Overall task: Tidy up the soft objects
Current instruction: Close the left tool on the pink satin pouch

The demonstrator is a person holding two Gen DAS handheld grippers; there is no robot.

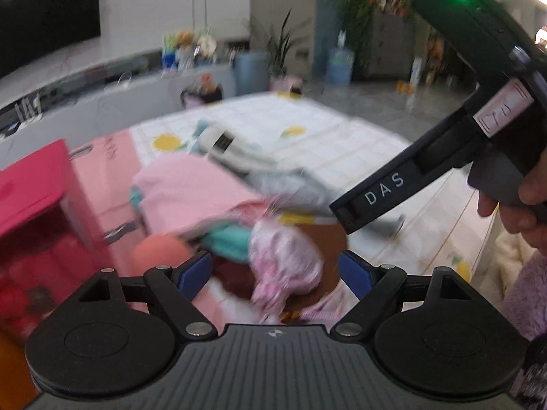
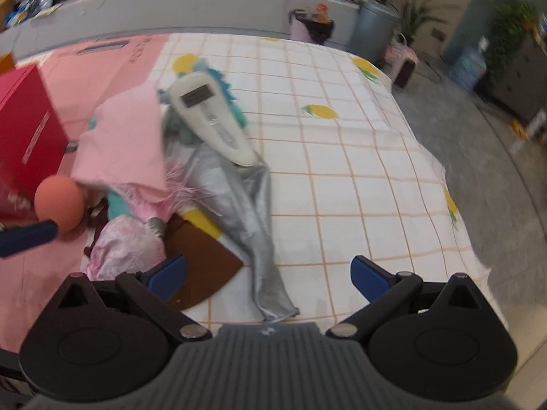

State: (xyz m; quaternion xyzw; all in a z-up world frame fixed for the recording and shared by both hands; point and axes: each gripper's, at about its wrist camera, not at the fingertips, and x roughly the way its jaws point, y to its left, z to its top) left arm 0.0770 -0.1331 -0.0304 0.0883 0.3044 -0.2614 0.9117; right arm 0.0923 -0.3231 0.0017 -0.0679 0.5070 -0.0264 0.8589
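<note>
A heap of soft things lies on the table: a pink cloth [image 2: 126, 136] [image 1: 191, 191], a silver-grey garment [image 2: 253, 212] [image 1: 297, 184], a white slipper [image 2: 212, 119] [image 1: 225, 150], a teal piece [image 1: 229, 239], a brown felt sheet [image 2: 201, 259] and a shiny pink pouch [image 2: 126, 246] [image 1: 287, 259]. An orange ball [image 2: 59, 201] [image 1: 159, 251] rests by the heap. My left gripper [image 1: 275, 273] hangs open right over the pink pouch. My right gripper [image 2: 268, 275] is open above the silver garment's lower end. One blue left fingertip [image 2: 30, 235] shows in the right wrist view.
A red box [image 1: 37, 212] [image 2: 27, 126] stands at the left on a pink mat [image 2: 102, 65]. The checked lemon-print tablecloth [image 2: 342, 157] spreads right to the table edge [image 2: 471, 232]. A person's hand [image 1: 512, 201] holds the right tool. Counter, bins and plants stand behind.
</note>
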